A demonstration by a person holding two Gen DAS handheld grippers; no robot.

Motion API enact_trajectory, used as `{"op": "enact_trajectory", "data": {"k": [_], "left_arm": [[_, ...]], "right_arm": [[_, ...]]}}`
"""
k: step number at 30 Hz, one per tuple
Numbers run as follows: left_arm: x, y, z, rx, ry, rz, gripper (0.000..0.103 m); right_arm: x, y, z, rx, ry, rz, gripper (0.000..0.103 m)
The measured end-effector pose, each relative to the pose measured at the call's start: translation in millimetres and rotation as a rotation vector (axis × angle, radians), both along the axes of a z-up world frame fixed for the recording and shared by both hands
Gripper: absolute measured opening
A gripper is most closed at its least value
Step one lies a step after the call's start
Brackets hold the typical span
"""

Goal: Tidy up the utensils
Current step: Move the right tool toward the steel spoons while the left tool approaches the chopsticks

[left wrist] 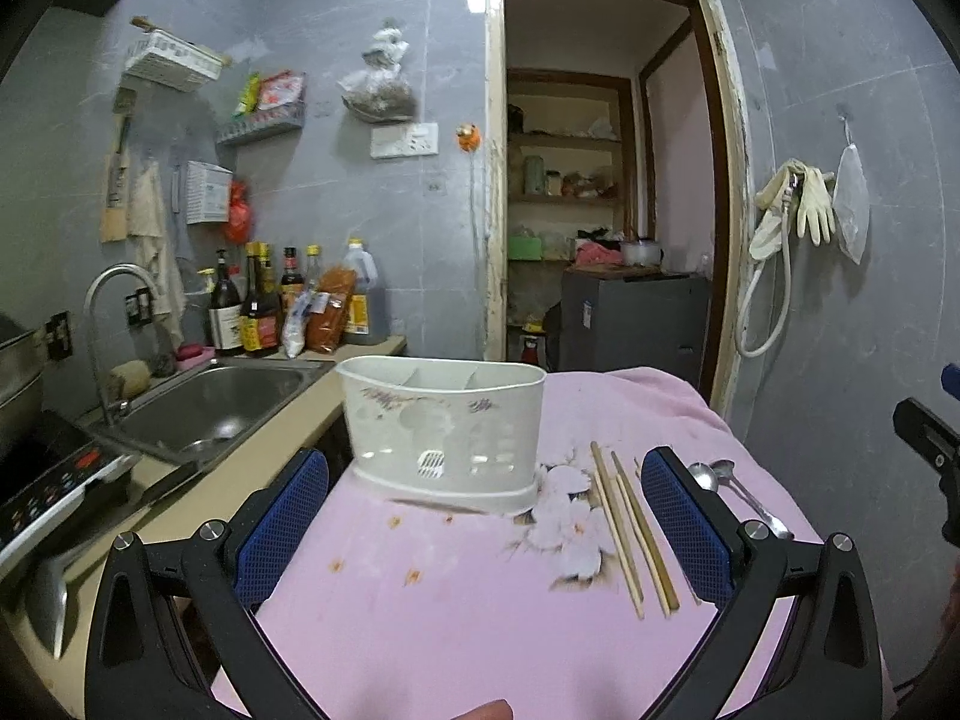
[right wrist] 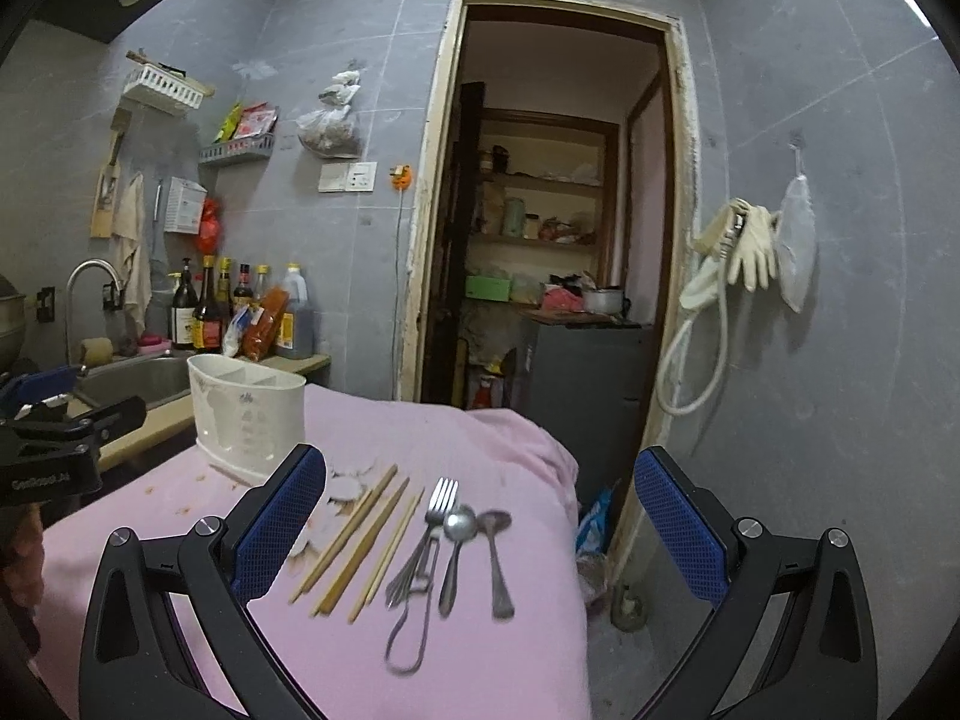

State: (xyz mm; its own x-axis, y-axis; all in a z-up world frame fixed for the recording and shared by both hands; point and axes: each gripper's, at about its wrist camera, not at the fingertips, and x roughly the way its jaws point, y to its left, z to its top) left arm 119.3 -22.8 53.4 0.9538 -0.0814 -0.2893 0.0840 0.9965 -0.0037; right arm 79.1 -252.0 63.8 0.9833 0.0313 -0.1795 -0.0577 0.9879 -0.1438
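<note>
A white utensil caddy point(left wrist: 444, 426) point(right wrist: 246, 414) with empty compartments stands on the pink cloth point(left wrist: 456, 594) point(right wrist: 492, 438). Wooden chopsticks point(left wrist: 630, 531) point(right wrist: 360, 540) lie to its right, then forks point(right wrist: 429, 534) and two spoons point(right wrist: 459, 546) point(left wrist: 729, 492). My left gripper point(left wrist: 486, 528) hovers open in front of the caddy, holding nothing. My right gripper point(right wrist: 480, 531) is open above the forks and spoons, also holding nothing. The left gripper's body point(right wrist: 54, 444) shows at the left edge of the right wrist view.
A steel sink point(left wrist: 210, 402) with a tap, bottles point(left wrist: 258, 300) and a cooktop point(left wrist: 54, 480) line the counter on the left. An open doorway point(left wrist: 600, 180) lies behind. Gloves and a hose point(right wrist: 738, 264) hang on the right wall. The cloth's right edge drops to the floor.
</note>
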Motion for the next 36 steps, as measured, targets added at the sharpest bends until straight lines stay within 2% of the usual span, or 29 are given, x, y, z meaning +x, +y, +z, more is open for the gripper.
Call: {"op": "enact_trajectory", "data": {"k": [9,13,16,24,28,32,36], "left_arm": [[79.5,-22.0,-8.5,0.053,0.164,-0.067,0.102],[102.8,-30.5,-24.5,0.069,0.241,-0.103,0.102],[115.3,-38.7,-34.9,0.086,0.282,-0.13,0.1],[141.4,-58.9,-63.6,0.133,0.364,-0.203,0.079],[153.9,-63.8,-79.3,0.127,0.412,-0.235,0.06],[172.3,-67.7,-97.1,0.11,0.525,-0.282,0.039],[192.7,-69.8,-115.3,0.08,0.645,-0.321,0.029]], "right_arm": [[57.4,-15.0,6.4,-0.054,0.031,0.039,0.101],[80.5,-19.7,1.6,-0.077,0.082,0.064,0.087],[98.8,-24.3,-5.2,-0.08,0.135,0.091,0.082],[139.2,-37.7,-32.5,-0.053,0.28,0.123,0.055],[153.3,-42.1,-45.8,-0.029,0.345,0.133,0.046],[167.7,-45.4,-57.7,-0.028,0.421,0.136,0.038],[179.8,-46.7,-67.9,-0.055,0.485,0.144,0.034]]}}
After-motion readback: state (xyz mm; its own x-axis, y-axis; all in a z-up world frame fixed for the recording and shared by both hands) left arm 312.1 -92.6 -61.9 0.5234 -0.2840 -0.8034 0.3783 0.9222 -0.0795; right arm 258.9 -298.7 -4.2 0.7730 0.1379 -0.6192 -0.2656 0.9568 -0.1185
